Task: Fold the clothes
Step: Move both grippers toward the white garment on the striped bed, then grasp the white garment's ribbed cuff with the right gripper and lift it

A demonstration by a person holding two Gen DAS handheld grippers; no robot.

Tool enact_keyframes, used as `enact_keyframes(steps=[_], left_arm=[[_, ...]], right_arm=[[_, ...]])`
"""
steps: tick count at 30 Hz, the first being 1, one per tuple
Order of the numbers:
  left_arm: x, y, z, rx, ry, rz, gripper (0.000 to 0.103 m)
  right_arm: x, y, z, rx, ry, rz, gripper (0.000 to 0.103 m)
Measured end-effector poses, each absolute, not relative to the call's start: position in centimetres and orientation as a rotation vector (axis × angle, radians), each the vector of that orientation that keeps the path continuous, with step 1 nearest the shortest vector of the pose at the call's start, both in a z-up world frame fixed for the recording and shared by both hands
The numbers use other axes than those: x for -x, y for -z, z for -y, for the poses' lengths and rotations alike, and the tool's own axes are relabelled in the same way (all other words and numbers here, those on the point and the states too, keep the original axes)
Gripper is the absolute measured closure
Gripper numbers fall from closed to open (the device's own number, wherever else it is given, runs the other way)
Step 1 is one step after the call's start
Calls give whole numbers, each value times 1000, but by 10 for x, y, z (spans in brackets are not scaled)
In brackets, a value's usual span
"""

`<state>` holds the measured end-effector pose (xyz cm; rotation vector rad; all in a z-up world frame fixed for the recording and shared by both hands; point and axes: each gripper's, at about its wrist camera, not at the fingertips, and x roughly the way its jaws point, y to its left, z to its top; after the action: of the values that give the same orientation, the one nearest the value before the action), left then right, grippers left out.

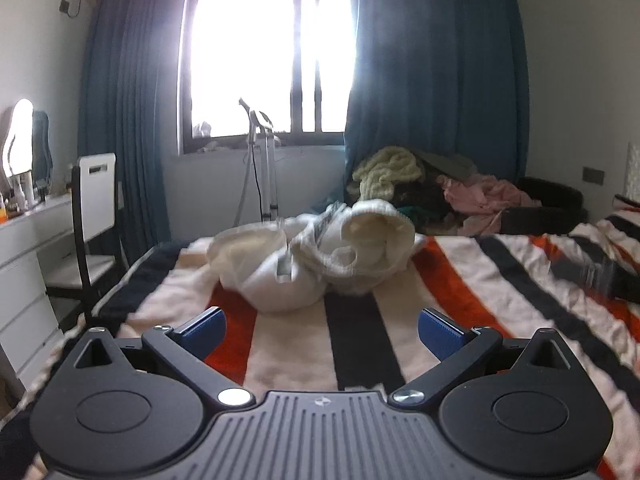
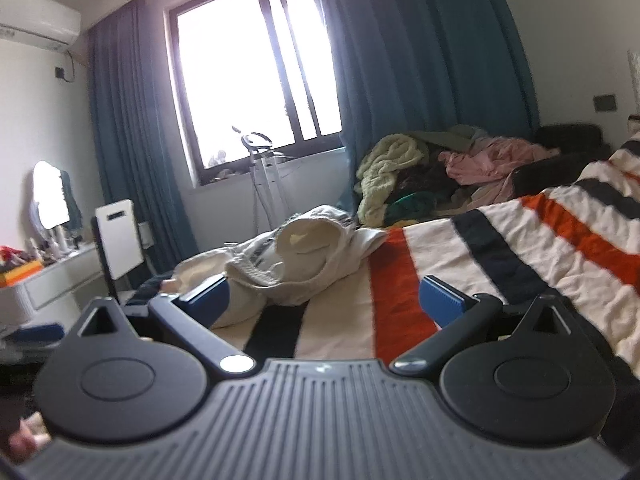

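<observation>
Ahead of both spread jaws, a crumpled cream-white fleece garment (image 1: 316, 256) sits bunched on the striped orange, black and cream blanket (image 1: 400, 320).
Left gripper (image 1: 322, 330) and right gripper (image 2: 326, 300) hold nothing; pinching blanket along with fleece could drag both.

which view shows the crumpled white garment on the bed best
The left wrist view: the crumpled cream-white knit garment lies centred and whole on the striped blanket, ahead of the open jaws. The right wrist view shows it off to the left, partly hidden behind a blue finger pad.
</observation>
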<state>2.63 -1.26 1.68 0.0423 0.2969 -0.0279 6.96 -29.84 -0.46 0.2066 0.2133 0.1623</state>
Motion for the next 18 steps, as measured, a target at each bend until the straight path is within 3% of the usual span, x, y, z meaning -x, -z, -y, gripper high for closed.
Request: enact_keyframes(steps=[5,11,13,15,18], left_arm=[[-40,-57,7,-36,-12,-228,0],[-69,-37,-26,98,-41,-288,0],[-70,-22,-41,171,-32,-321,0],[-71,-5,-50,231,-28,-375,0],[-73,15,-55,238,11,-419,0]], right_arm=[[-79,2,292,-161,-203,-232,0],[-173,7,285,-149,-167,-313,2],[-209,12,283,-146,-141,-337,11],[-244,17,280,-143,-115,-360,28],[-297,24,277,-138,-76,-396,29]])
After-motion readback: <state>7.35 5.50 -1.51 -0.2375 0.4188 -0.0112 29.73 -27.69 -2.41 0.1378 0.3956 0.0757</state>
